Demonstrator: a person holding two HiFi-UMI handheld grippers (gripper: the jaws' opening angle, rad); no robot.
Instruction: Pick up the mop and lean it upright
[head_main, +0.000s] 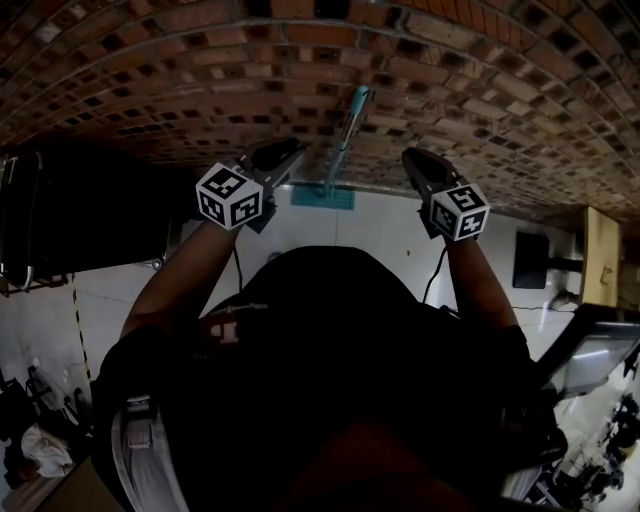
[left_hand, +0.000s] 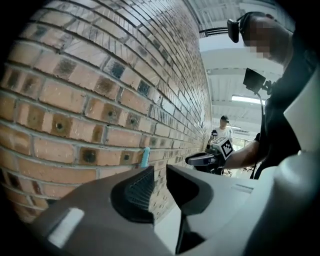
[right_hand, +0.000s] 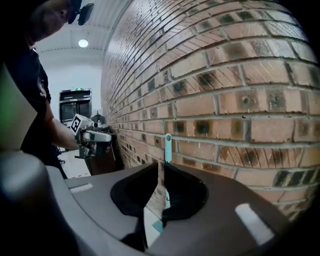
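Observation:
The mop stands upright against the brick wall (head_main: 150, 80), its teal handle (head_main: 352, 120) rising from the teal head (head_main: 322, 197) on the pale floor. My left gripper (head_main: 272, 160) hovers just left of the handle and my right gripper (head_main: 420, 168) a little to its right, neither touching it. In the left gripper view the handle's tip (left_hand: 145, 157) shows beyond the left gripper (left_hand: 160, 172), whose jaws stand apart with nothing between them. In the right gripper view the handle (right_hand: 168, 147) shows beyond the right gripper (right_hand: 161, 167), whose jaws leave only a slim empty gap.
A dark bin or cart (head_main: 90, 220) stands at the wall to the left. A wooden box (head_main: 600, 255) and a dark panel (head_main: 530, 260) are on the right. A person (left_hand: 223, 131) stands far down the wall. The person's body fills the lower head view.

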